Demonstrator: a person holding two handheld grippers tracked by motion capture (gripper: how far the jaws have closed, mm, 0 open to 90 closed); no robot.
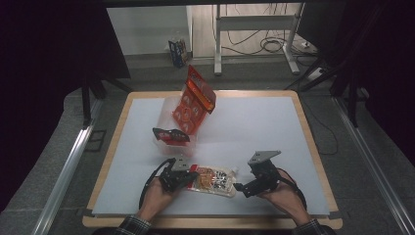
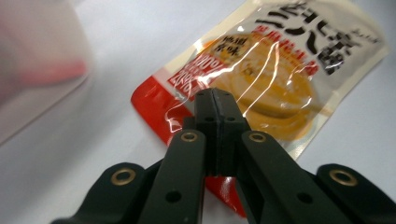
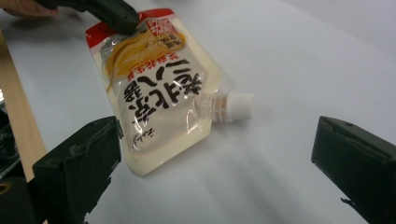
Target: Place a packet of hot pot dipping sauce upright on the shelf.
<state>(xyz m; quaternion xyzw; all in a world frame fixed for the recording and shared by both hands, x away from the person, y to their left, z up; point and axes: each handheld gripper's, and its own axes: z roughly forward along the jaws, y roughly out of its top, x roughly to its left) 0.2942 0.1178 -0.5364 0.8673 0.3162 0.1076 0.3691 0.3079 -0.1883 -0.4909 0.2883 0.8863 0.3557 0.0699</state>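
One spouted pouch [image 1: 214,180] with bold black Japanese lettering lies flat between two grippers: left gripper [image 2: 215,100] pressed together over its red end, right gripper [image 3: 215,154] spread wide beside its white cap [image 3: 239,106].

The spouted pouch [image 3: 154,93] bears bold black Japanese characters, "100%" in red.
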